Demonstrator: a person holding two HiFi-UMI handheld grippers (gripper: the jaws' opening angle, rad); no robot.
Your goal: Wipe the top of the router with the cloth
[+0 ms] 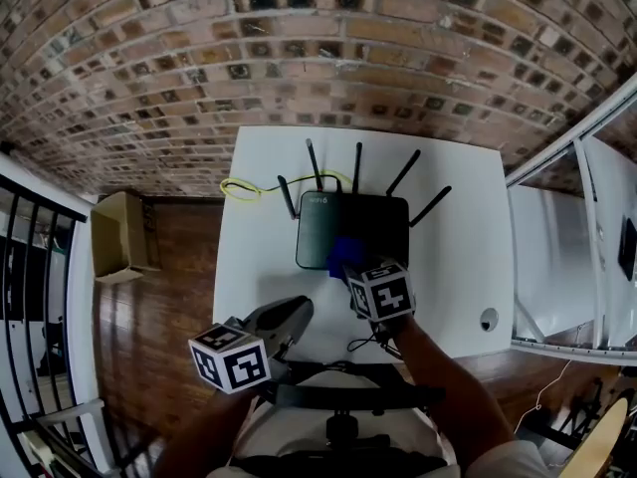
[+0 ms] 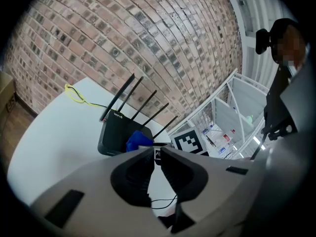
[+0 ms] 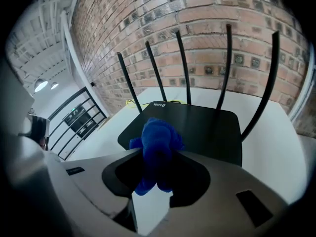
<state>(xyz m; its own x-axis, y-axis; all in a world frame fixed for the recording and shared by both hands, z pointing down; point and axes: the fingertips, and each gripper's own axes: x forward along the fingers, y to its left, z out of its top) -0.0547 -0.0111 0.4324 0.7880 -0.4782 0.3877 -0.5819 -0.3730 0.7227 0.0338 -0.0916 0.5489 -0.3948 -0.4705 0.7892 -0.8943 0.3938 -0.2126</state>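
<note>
A black router (image 1: pixel 353 229) with several upright antennas lies at the middle of the white table (image 1: pixel 259 247). My right gripper (image 1: pixel 348 265) is shut on a bunched blue cloth (image 1: pixel 345 253), which sits at the near edge of the router's top. In the right gripper view the cloth (image 3: pixel 157 144) fills the gap of that gripper (image 3: pixel 157 156), with the router (image 3: pixel 202 127) just beyond it. My left gripper (image 1: pixel 302 308) hovers over the table's near left part, clear of the router. Its jaws (image 2: pixel 157 153) stand together with nothing in them.
A yellow cable (image 1: pixel 244 187) loops behind the router on the left. A thin black wire (image 1: pixel 366 345) lies at the table's front edge, and a round hole (image 1: pixel 488 319) sits at the front right. A cardboard box (image 1: pixel 121 237) stands on the floor to the left.
</note>
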